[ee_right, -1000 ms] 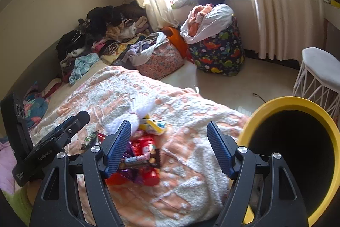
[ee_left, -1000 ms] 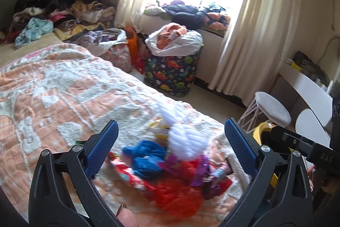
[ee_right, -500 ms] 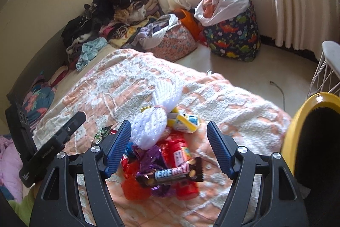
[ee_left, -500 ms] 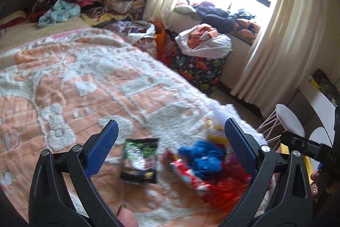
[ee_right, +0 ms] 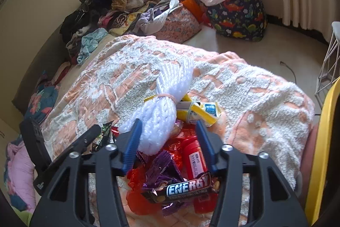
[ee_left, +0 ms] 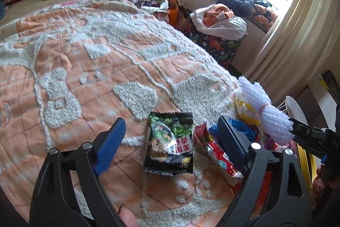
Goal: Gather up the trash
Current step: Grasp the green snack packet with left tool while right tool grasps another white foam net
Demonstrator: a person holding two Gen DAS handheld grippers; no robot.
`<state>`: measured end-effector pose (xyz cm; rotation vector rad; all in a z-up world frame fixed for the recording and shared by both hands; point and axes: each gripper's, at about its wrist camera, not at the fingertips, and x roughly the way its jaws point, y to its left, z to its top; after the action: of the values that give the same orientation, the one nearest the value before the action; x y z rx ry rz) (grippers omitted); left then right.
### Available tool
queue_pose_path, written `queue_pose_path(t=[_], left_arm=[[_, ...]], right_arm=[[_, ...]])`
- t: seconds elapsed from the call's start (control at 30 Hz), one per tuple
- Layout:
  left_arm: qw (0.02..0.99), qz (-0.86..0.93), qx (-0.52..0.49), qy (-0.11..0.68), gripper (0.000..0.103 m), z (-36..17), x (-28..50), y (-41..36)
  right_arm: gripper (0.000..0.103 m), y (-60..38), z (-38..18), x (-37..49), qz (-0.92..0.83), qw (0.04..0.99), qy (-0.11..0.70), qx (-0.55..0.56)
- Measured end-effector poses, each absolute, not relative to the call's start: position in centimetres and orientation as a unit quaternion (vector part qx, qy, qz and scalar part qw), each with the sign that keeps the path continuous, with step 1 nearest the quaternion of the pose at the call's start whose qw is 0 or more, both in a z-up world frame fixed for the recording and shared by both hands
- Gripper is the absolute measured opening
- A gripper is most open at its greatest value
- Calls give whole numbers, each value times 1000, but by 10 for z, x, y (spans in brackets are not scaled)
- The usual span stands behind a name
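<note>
Closing on the trash needs care here, because both jaws have just been narrowing. The left hand-held gripper [ee_left: 170, 142] is wide open with the green snack bag [ee_left: 170, 144] lying flat on the bed [ee_left: 85, 69] between its fingers, not yet touched. The right hand-held gripper [ee_right: 167, 142] is about half open, and the white foam bundle [ee_right: 161, 120] lies between its fingers above the wrapper pile [ee_right: 170, 180]; I cannot tell if the pads already press it. To do this step well, I think the left one should go lower, so one finger slides under the bag edge without catching the blanket. The right one should squeeze the bundle near its rubber band. The yellow bin [ee_right: 323, 142] stands to the right of the right one.
</note>
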<state>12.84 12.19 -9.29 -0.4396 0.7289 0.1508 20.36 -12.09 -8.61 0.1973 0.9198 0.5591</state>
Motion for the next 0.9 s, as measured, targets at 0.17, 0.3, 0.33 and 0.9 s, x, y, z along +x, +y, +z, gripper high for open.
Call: queue_pose_path(t=[0.17,0.3,0.33,0.9], left_arm=[[897,68,-226,375,62,-103,132,123],[895,71,-226,379,41,-104,132,123],[894,69,-226,379,35,-104,132,123],[914,48,-213,341,19,-63,126,105]], right_arm=[[18,-115,-91,206,271,851,440,89],[16,-115,-86,201,273,859,425,88],[16,-116,-85,200,273,860,422,87],[16,-151,-50,179,273,883,366,109]])
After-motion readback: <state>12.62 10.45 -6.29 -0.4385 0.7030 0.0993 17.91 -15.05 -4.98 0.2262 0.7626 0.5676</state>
